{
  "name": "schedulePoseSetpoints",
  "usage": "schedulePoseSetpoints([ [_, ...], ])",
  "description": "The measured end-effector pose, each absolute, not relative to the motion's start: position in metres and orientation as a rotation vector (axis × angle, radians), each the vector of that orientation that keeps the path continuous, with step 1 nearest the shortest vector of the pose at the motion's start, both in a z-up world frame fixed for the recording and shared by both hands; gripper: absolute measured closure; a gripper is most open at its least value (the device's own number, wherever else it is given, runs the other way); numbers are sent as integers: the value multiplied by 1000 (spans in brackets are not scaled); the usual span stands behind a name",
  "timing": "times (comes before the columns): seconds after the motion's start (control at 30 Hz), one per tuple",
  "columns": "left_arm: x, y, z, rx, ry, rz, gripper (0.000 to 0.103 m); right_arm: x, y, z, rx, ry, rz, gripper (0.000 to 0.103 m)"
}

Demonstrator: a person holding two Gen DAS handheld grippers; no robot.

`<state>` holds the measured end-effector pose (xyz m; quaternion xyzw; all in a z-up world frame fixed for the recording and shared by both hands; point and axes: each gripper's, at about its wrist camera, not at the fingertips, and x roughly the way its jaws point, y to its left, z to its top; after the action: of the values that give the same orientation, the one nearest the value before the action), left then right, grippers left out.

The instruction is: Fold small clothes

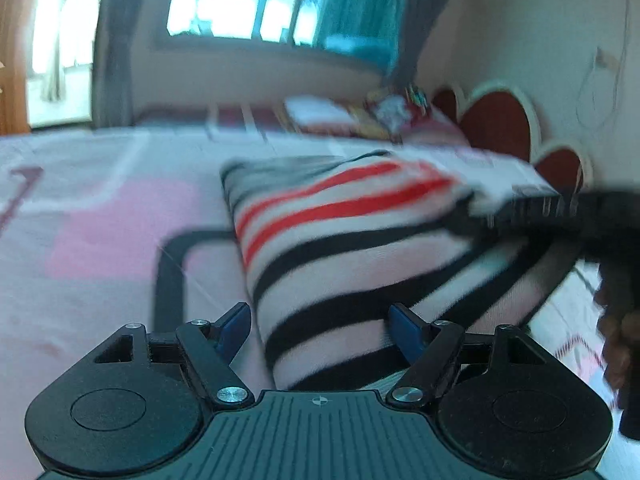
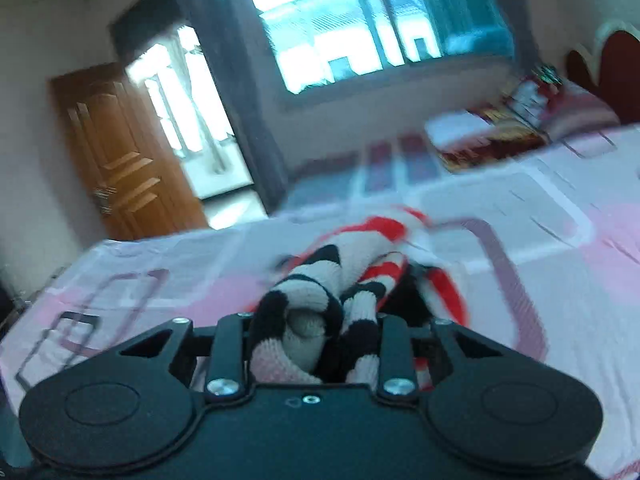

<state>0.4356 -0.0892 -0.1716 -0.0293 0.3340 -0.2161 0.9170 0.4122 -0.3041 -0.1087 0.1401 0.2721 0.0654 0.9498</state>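
Note:
A knit garment with black, white and red stripes lies on the bed. In the left wrist view its near end sits between the blue pads of my left gripper, which stands open without pressing on it. At the right of that view my right gripper is a dark blurred shape on the garment's far right edge, lifting it. In the right wrist view the striped garment is bunched thickly between the fingers of my right gripper, which is shut on it. The cloth hides the fingertips.
The bed has a pink and white patterned sheet. Pillows and folded items lie at its far end, by a red heart-shaped headboard. A person's hand holds the right gripper. A window and a wooden door stand beyond.

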Motion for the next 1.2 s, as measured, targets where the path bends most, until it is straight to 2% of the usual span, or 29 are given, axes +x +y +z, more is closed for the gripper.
schedulePoseSetpoints([
  [0.1,440,-93,-181,-66,741,-461,26,411,-336,-148,399,697,14,74],
  [0.17,441,-90,-181,-79,755,-450,22,400,-340,-165,417,723,2,74],
  [0.27,443,-84,-176,-103,775,-455,22,393,-338,-159,428,721,10,72],
  [0.37,436,-76,-166,-92,726,-440,22,381,-348,-149,482,715,22,62],
  [0.47,433,-71,-159,-100,710,-433,22,366,-357,-139,467,682,-25,60],
  [0.57,437,-78,-165,-78,733,-440,22,345,-346,-121,312,587,-100,63],
  [0.67,438,-89,-177,-40,777,-454,22,341,-331,-111,277,536,-2,67],
  [0.73,441,-91,-186,-55,806,-448,21,349,-319,-120,223,595,24,71],
  [0.77,443,-91,-190,-74,827,-438,12,352,-316,-129,191,631,10,71],
  [0.87,449,-90,-192,-97,865,-425,10,354,-324,-161,162,739,-36,80],
  [1.07,450,-81,-163,-134,809,-420,11,356,-320,-148,153,756,-7,77],
  [1.2,464,-85,-140,-140,773,-430,11,360,-323,-111,154,689,19,74],
])
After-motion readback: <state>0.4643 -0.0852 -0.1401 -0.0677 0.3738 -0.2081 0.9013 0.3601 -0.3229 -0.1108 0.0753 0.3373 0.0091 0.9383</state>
